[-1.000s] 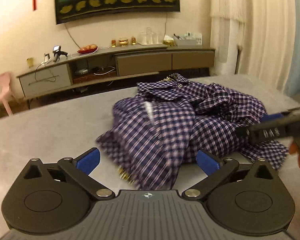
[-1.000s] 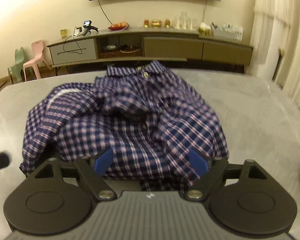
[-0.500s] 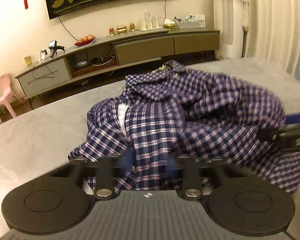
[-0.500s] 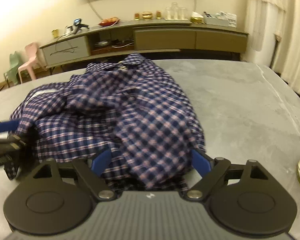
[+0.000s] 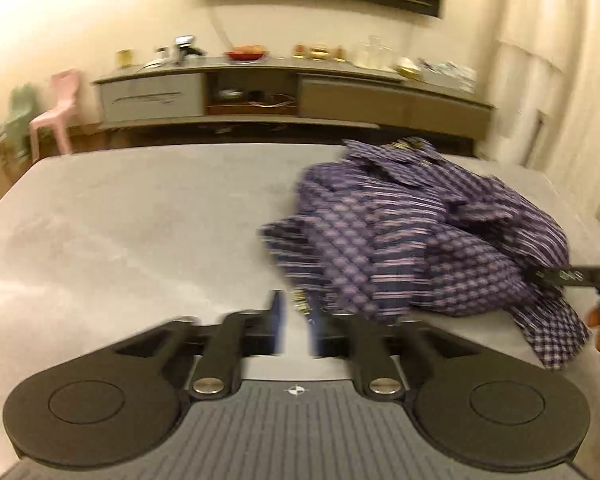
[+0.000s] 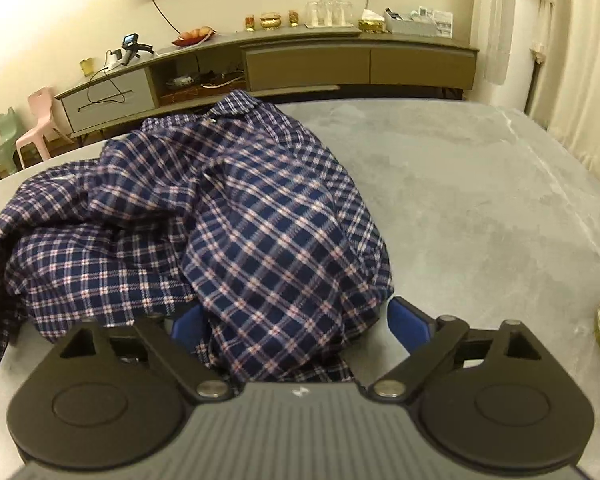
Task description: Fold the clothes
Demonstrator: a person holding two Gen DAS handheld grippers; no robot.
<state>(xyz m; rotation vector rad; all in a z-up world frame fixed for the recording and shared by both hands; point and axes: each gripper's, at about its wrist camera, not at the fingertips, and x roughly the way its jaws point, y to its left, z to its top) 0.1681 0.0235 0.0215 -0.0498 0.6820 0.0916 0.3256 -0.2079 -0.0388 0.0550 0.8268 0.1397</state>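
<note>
Shirt (image 6: 204, 216) bunched mid-tabletop (image 6: 480, 200), unfolded; left tool (image 5: 296, 320) nearly closed, seemingly pinching its hem to spread it; right tool (image 6: 300, 320) spread wide around a fold.

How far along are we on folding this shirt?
Nothing is folded yet: the plaid shirt lies crumpled in a heap on the table. In hand: the left hand-held gripper looks pinched on a shirt edge, though blurred; the right hand-held gripper is open, with cloth between its fingers. Left: spreading it flat, then every fold.
</note>
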